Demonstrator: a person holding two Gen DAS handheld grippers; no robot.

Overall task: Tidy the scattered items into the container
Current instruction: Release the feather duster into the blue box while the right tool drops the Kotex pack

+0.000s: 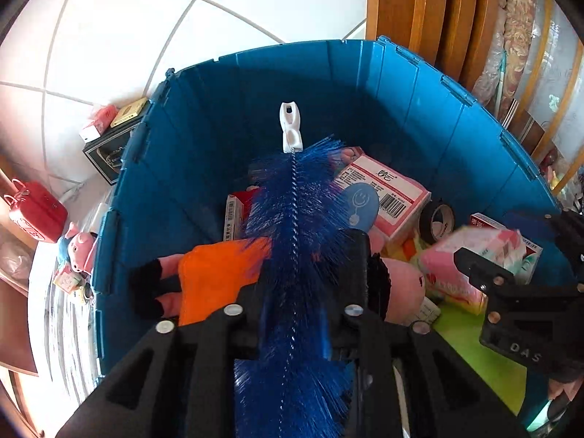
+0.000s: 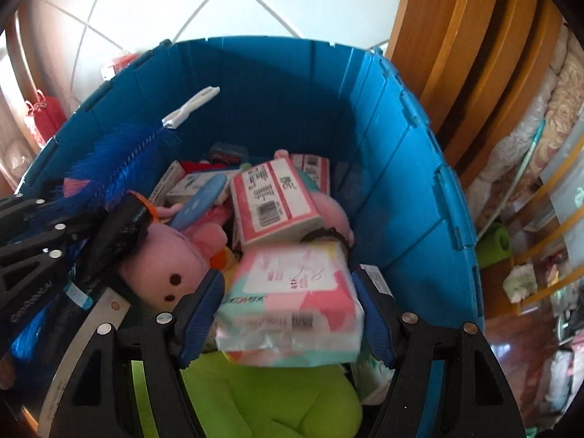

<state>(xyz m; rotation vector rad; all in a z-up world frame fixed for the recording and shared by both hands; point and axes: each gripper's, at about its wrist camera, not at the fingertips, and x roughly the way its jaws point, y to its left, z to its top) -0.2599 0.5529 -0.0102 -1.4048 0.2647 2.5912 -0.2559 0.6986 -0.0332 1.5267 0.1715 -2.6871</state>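
Note:
A blue plastic bin [image 1: 401, 102] [image 2: 383, 146] holds pink boxes, a pink plush pig [image 2: 171, 266], a tape roll [image 1: 436, 221] and a green plush [image 2: 262, 398]. My left gripper [image 1: 306, 255] is shut on a blue bottle brush [image 1: 295, 226] with a white handle tip [image 1: 291, 127], held over the bin; the brush also shows in the right wrist view [image 2: 120, 160]. My right gripper [image 2: 288, 292] is shut on a pink and teal tissue pack [image 2: 292, 299], held just above the pile. The right gripper also shows in the left wrist view [image 1: 485, 255].
Outside the bin on the left lie a small pig figure [image 1: 80, 248], a red purse [image 1: 36, 211], and a dark box with small packs [image 1: 109, 146] on white floor tiles. Wooden furniture [image 1: 430, 7] stands behind the bin. Cluttered shelves [image 2: 540, 219] are at right.

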